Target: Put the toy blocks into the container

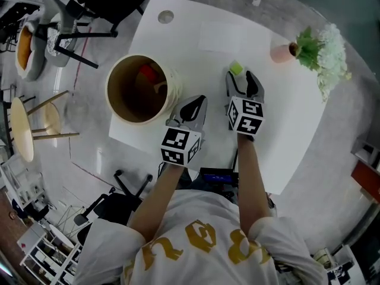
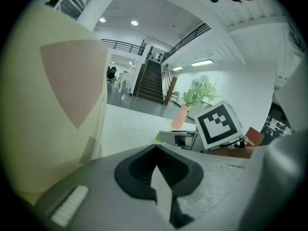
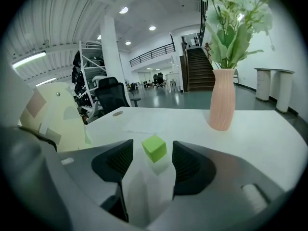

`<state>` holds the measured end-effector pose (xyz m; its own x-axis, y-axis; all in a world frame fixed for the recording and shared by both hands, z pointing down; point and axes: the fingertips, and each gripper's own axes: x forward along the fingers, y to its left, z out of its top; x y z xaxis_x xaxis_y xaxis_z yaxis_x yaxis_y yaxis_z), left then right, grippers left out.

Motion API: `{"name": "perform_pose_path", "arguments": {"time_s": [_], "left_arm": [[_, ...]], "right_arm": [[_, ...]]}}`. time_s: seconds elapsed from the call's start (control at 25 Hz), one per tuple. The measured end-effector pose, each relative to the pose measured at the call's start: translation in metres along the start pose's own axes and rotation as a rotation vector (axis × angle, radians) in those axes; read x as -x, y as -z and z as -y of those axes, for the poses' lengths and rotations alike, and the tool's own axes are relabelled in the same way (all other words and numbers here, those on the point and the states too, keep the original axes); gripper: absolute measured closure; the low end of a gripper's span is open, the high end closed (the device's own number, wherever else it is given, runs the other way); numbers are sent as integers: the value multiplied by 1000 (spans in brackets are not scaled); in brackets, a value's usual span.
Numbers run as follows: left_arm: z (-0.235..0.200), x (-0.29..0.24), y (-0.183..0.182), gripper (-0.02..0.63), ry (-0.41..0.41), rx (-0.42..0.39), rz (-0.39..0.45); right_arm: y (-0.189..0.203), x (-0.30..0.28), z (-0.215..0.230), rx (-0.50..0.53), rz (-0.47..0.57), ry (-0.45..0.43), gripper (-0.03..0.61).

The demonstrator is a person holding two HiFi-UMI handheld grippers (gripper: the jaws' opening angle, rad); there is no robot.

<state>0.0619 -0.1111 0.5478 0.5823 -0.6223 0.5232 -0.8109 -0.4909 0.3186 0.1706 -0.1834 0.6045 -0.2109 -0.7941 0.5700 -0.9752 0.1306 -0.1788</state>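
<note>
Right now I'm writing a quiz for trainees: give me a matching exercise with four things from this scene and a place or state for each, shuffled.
Things:
1. green block
2. red block
3. pink vase
4. left gripper

Places or states:
A. inside the container
B. shut, holding nothing
C. on the table, at the tips of the open right gripper
D. standing near the table's far edge, holding flowers

Pairs: 1-C, 2-A, 3-D, 4-B

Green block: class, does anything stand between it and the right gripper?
Nothing visible does. The green block sits on the white table at the mouth of the open fingers of the right gripper, touching neither.
</note>
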Motion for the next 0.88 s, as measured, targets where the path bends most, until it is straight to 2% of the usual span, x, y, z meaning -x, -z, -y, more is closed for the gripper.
{"name": "perform_pose_path", "arguments": {"time_s": [0.12,0.56,0.76,0.88], "left_arm": [[3,-2,2,612,0,-27,-6],[1,-1,0,612,-18,-8,0],[0,-2,1,612,-17,-5,-4],[1,-3,2,612,-12,4,-8]], "right_arm": [[3,-5,0,5,-12,0,310],[5,-7,2,37,-35,44,324],[6,-12,-3,49,-62,36,326],[9,-13,-4,96,-82,52,346]]}}
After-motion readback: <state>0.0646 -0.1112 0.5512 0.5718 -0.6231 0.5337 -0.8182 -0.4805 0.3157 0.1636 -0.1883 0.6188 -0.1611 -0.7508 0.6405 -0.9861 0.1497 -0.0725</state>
